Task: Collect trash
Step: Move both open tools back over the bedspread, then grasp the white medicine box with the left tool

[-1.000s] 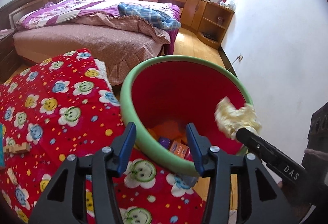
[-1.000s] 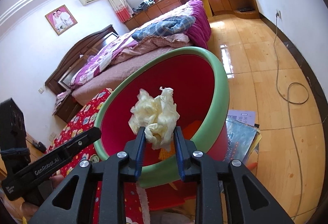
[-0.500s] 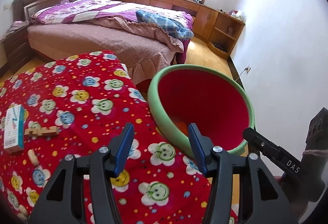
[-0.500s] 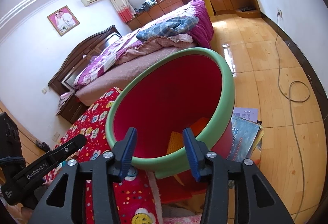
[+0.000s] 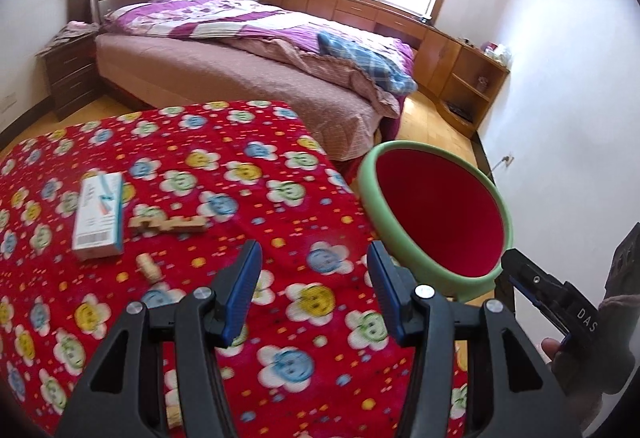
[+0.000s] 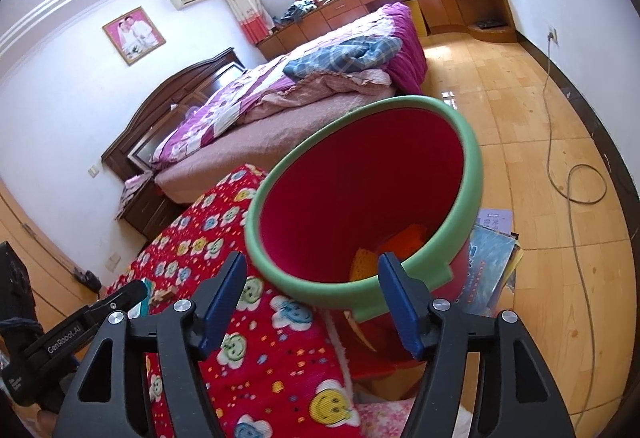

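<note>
The right gripper (image 6: 312,298) hangs over the near rim of the bin (image 6: 460,222), jaws opening with nothing between them. The bin stands just beside the red blanket (image 5: 248,173); orange scraps (image 6: 396,244) lie at its bottom. The left gripper (image 5: 312,290) hovers over the blanket, jaws half apart and empty, near a box (image 5: 100,209) and wood bits (image 5: 168,224)

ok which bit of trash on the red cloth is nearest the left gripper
The small tan cork-like piece, just ahead-left of the left gripper. The wooden strip and white box lie farther out.
</note>
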`<state>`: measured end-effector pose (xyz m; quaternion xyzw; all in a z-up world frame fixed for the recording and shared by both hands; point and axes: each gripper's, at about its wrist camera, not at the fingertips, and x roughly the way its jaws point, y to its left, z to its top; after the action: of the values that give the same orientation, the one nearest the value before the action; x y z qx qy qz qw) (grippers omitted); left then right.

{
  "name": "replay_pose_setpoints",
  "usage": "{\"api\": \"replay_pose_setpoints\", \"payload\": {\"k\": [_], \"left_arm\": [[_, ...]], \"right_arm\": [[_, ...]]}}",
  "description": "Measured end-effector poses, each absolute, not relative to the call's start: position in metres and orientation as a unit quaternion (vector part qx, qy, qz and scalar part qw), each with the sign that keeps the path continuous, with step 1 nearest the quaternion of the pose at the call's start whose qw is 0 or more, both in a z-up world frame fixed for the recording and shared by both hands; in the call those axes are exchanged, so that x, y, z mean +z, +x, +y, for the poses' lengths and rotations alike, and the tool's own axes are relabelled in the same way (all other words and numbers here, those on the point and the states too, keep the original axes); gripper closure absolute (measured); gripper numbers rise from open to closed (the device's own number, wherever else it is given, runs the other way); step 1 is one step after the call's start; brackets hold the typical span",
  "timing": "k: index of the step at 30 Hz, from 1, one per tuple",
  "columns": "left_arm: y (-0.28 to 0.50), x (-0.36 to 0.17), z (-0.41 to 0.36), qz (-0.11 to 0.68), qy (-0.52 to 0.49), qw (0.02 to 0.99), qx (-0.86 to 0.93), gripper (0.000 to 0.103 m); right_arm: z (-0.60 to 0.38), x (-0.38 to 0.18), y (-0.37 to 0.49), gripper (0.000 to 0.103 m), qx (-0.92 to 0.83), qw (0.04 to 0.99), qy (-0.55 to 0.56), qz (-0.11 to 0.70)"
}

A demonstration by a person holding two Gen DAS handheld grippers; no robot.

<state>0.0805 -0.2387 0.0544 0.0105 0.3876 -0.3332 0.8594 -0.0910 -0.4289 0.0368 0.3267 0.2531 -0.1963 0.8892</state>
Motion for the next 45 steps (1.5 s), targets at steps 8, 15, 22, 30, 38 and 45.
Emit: {"api": "replay_pose_setpoints", "payload": {"k": [8, 15, 22, 30, 38, 45], "left_arm": [[0.083, 0.059, -0.202, 0.384, -0.001, 0.870, -0.310, 0.048], [0.092, 0.061, -0.171, 0.380, -0.021, 0.880, -0.285, 0.044], [0.107, 0.056, -0.144, 0.382, -0.027, 0.889, -0.250, 0.044], [0.142, 0.045, -0.123, 0.390, -0.021, 0.897, -0.206, 0.044], [0.175, 0.025, -0.116, 0.411, -0.005, 0.895, -0.172, 0.034], [0.202, 0.001, -0.119, 0.440, -0.014, 0.884, -0.157, 0.028]], "right_arm": [[-0.397, 0.047, -0.079, 0.024, -0.175, 0.899, 0.305, 0.259], [-0.374, 0.050, -0.064, 0.023, -0.159, 0.905, 0.283, 0.275], [-0.356, 0.043, -0.048, 0.023, -0.145, 0.905, 0.271, 0.295], [-0.346, 0.036, -0.032, 0.023, -0.139, 0.903, 0.266, 0.306], [-0.350, 0.024, -0.019, 0.023, -0.145, 0.895, 0.272, 0.322], [-0.357, 0.014, -0.011, 0.023, -0.152, 0.889, 0.274, 0.334]]}}
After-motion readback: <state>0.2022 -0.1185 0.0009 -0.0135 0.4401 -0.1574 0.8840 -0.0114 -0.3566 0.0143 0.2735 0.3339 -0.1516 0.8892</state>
